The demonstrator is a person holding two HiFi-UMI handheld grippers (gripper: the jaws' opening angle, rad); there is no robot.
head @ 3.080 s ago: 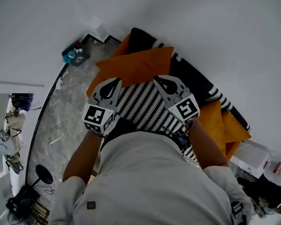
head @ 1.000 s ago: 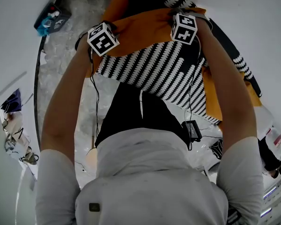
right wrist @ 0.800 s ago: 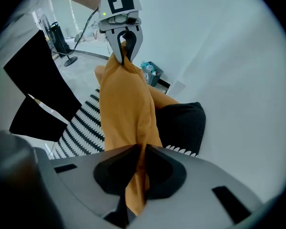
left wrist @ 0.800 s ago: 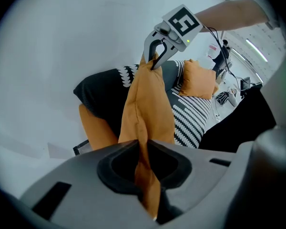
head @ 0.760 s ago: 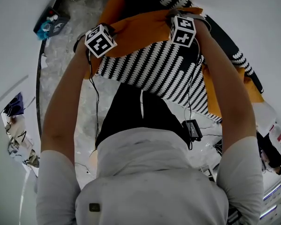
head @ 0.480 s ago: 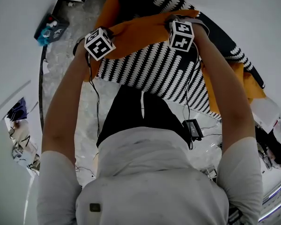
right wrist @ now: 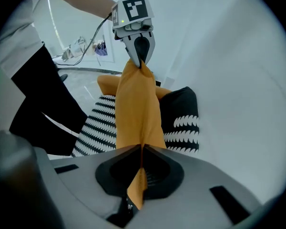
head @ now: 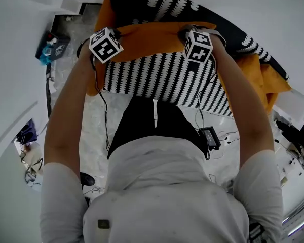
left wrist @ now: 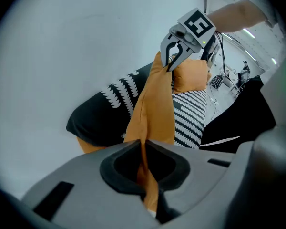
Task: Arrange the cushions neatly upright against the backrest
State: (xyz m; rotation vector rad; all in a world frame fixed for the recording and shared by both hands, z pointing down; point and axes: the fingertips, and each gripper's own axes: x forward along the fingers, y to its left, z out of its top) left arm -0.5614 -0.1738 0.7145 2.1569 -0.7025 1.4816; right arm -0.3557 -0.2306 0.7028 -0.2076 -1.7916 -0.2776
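Claws both just closed: left claw [left wrist: 143, 144] and right claw [right wrist: 141, 149] pinch orange cushion [head: 152, 37] edge.

No words or numbers can be read. The left cube [head: 106, 44] and right cube [head: 198, 46] bear only square markers. The blue box [head: 49, 47] may carry print, but it is too small to read.

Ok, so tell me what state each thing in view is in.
orange cushion: held by its top edge between both grippers.
left gripper: shut on the orange cushion; fingers have just been closing, fabric between them.
right gripper: shut on the orange cushion; fingers just closed, fabric between them.
striped cushion: ungripped, on the person's side of the orange cushion.
black patterned cushion: ungripped, behind the orange cushion, against the white surface.
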